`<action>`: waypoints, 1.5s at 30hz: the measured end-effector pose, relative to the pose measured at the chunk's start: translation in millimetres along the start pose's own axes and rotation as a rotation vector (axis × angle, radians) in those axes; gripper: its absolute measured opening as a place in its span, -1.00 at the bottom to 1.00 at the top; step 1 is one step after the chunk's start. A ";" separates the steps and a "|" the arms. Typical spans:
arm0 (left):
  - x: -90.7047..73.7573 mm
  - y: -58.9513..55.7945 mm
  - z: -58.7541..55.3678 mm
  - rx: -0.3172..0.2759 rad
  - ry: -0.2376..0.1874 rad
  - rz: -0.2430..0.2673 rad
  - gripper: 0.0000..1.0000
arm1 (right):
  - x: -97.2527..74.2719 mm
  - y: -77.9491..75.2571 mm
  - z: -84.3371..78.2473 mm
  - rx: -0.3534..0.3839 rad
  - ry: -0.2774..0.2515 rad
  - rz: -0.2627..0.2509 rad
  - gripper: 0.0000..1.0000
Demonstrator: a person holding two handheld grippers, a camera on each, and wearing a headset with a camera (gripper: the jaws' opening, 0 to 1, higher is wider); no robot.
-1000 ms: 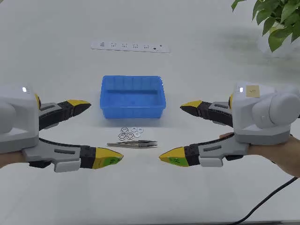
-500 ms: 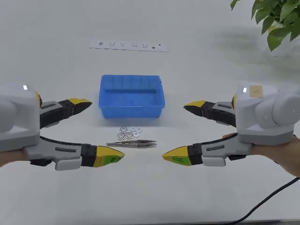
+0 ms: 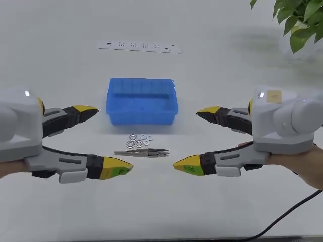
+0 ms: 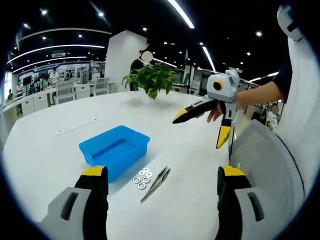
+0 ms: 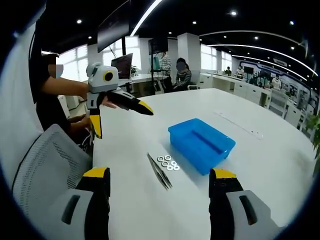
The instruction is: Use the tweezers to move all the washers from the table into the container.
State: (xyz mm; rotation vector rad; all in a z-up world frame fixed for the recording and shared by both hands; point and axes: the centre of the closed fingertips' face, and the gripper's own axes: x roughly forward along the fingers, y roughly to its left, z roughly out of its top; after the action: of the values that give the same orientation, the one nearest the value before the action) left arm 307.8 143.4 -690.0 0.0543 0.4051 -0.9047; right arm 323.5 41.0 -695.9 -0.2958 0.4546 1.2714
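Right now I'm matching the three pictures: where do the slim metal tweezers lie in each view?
Head view: slim metal tweezers centre, below small metal washers.
Left gripper view: tweezers lower centre.
Right gripper view: tweezers lower centre.
Shared landmark: blue plastic container beyond them.

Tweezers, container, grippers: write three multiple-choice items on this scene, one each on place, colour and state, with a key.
1. Where do the tweezers lie? A. On the table beside the washers, on the side away from the container. B. Inside the container. C. In a gripper's jaws.
2. What colour is the container? A. Red. B. Blue. C. Green.
3. How do the left gripper and the right gripper stand? A. Both shut. B. Right shut on the tweezers. C. Both open, empty.
Key: 1 A, they lie on the table next to the washers; 2 B, its walls are blue; 3 C, each pair of jaws is spread wide with nothing between.
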 end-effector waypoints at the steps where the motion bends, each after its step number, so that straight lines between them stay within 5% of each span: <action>1: 0.2 0.1 -0.4 -0.001 0.001 -0.001 0.91 | 0.5 0.1 -0.8 -0.001 0.001 0.002 0.64; 12: 1.0 0.0 -0.8 0.038 0.008 -0.011 0.81 | 5.9 -2.1 -2.7 -0.006 0.018 0.004 0.64; 28: -0.1 6.6 -4.6 0.014 0.014 0.000 0.71 | 13.3 -6.4 -6.8 -0.005 0.035 0.021 0.51; 45: 6.3 11.8 -19.6 0.020 0.062 -0.009 0.57 | 27.3 -16.3 -19.1 -0.007 0.076 0.035 0.32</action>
State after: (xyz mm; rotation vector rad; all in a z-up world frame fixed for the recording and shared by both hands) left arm 314.2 150.1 -711.8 0.0986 0.4540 -0.9180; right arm 342.2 50.9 -726.4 -0.3441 0.5224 1.2988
